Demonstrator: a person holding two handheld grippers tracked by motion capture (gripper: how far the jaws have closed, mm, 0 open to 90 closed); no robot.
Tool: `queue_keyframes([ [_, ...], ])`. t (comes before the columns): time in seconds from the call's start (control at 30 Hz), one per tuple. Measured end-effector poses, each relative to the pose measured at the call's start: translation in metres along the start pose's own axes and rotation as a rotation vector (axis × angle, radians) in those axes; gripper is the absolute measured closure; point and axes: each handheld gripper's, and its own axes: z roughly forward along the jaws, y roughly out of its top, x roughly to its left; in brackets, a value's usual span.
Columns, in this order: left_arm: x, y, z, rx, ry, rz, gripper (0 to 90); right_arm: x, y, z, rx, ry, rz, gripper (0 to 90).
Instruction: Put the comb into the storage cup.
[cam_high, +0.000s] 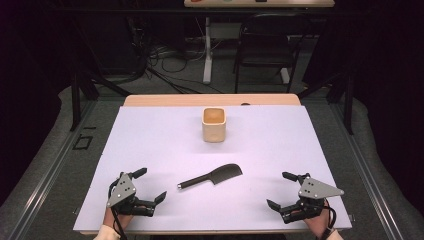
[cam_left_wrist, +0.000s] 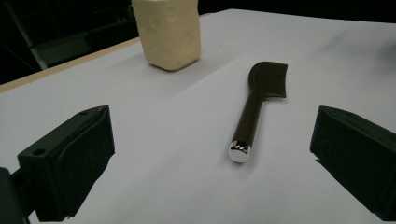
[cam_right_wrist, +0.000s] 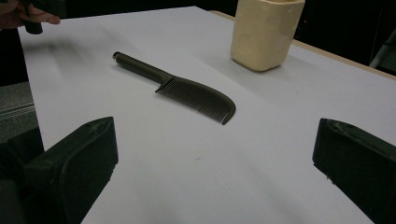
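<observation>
A black comb (cam_high: 212, 176) with a round handle and a shiny end cap lies flat on the white sheet, handle pointing left toward my left gripper. It also appears as the comb (cam_left_wrist: 259, 102) and the comb (cam_right_wrist: 187, 88) in the gripper views. A cream square cup (cam_high: 213, 124) stands upright behind it, mouth up and with nothing visible inside; it is also seen as the cup (cam_left_wrist: 168, 32) and the cup (cam_right_wrist: 266, 32). My left gripper (cam_high: 150, 185) rests at the front left, jaws wide open and holding nothing. My right gripper (cam_high: 280, 190) rests at the front right, equally open.
The white sheet (cam_high: 150, 135) covers the wooden table (cam_high: 165, 100), whose far edge shows bare. A dark folding chair (cam_high: 265, 42) and a desk leg (cam_high: 207, 50) stand on the floor beyond. Black frame rails run along both sides.
</observation>
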Motion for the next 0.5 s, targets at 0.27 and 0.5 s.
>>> queue_keyframes([
  [0.27, -0.001, 0.011, 0.011, 0.069, -0.021, 0.001, 0.0, 0.0, 0.0, 0.001, 0.01, 0.0, 0.006, 0.0],
  [0.5, -0.003, 0.023, 0.024, 0.157, -0.068, 0.016, 0.0, 0.0, -0.001, 0.003, 0.019, -0.003, 0.004, 0.0],
])
